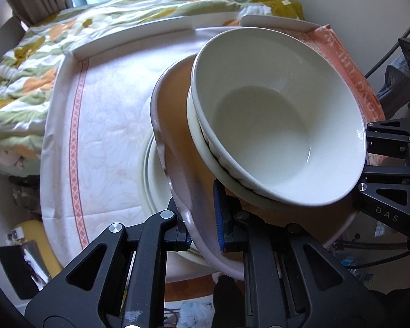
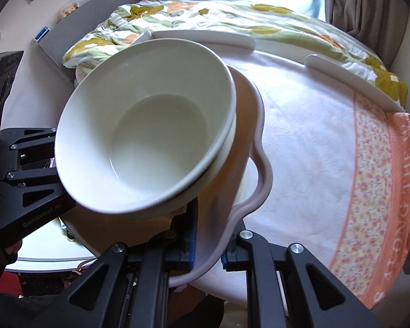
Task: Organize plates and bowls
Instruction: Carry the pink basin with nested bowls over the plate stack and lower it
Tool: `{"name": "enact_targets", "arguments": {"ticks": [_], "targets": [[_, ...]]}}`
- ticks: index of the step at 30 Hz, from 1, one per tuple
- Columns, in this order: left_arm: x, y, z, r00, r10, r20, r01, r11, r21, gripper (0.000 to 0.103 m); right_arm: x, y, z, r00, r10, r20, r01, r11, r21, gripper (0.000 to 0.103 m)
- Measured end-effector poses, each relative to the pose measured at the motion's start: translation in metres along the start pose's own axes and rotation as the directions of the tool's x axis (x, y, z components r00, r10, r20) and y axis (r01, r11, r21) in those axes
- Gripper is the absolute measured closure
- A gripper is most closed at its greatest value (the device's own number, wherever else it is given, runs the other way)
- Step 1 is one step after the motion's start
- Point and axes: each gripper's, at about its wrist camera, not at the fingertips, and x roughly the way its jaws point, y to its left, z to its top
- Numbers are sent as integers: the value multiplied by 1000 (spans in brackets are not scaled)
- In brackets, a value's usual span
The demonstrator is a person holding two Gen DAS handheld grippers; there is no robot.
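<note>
A pale pink wavy-rimmed plate [image 1: 177, 147] carries two nested white bowls [image 1: 273, 114]. My left gripper [image 1: 203, 232] is shut on the plate's near rim, with blue pads on both sides. My right gripper [image 2: 209, 243] is shut on the opposite rim of the same plate [image 2: 259, 142]; the bowls [image 2: 150, 136] sit to its left. The plate is held above white plates [image 1: 153, 175] stacked on the table. Each gripper also shows in the other's view: the right gripper [image 1: 388, 164] and the left gripper [image 2: 27, 164].
The round table has a white cloth [image 1: 109, 114] with an orange floral border [image 2: 382, 191] and white raised edge pieces [image 1: 134, 37]. A flowered quilt [image 2: 205, 16] lies beyond the table, with curtains and a window behind.
</note>
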Motion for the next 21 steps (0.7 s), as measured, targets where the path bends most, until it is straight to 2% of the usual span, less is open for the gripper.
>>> {"name": "enact_targets", "arguments": {"ticks": [11, 21], "targets": [[26, 9, -5, 1000, -24, -17, 24, 1000, 9, 93, 24, 5, 0, 999, -36, -29, 37, 998, 45, 91], [27, 9, -7, 1000, -25, 8, 25, 999, 22, 92, 27, 9, -2, 997, -71, -16, 72, 996, 56, 90]]}}
